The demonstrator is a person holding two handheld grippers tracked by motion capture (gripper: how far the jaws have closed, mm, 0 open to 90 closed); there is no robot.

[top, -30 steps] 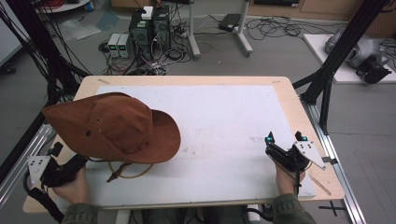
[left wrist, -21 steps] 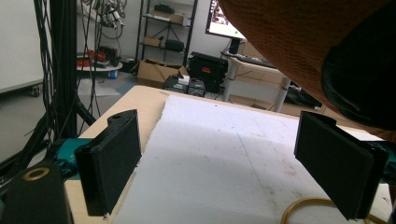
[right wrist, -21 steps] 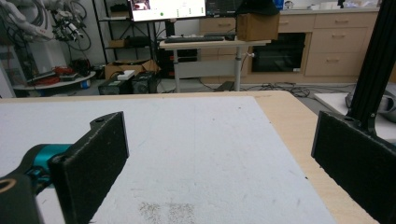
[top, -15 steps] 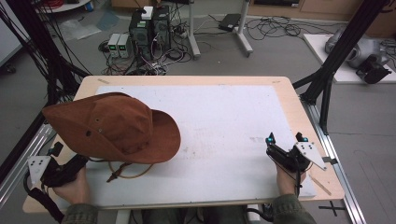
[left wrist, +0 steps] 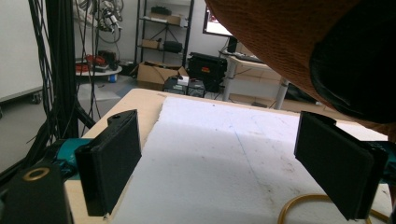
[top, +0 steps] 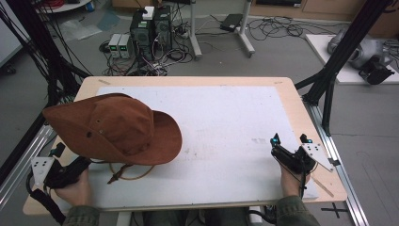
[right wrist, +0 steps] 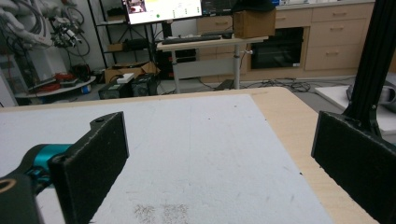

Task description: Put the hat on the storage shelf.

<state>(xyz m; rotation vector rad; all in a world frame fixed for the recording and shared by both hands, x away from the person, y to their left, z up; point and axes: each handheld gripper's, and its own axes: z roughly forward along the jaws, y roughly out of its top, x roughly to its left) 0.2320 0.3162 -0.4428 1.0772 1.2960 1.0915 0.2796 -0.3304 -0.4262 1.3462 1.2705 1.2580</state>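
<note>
I see the hat [top: 110,129]: brown suede-like, wide upcurled brim, tan cord [top: 127,170] beneath, on the mat's [top: 226,122] left. Left gripper [top: 61,170] just beside its brim, jaws apart, empty. Right gripper [top: 289,151] likewise open, well apart.

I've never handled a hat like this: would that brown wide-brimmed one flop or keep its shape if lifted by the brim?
The brown hat looks like soft suede-like fabric, so its brim would probably bend somewhat. Yet the brim curls up unsupported at the sides, suggesting some stiffness. The chin cord lies loose on the white mat, so it would likely dangle and drag.
</note>
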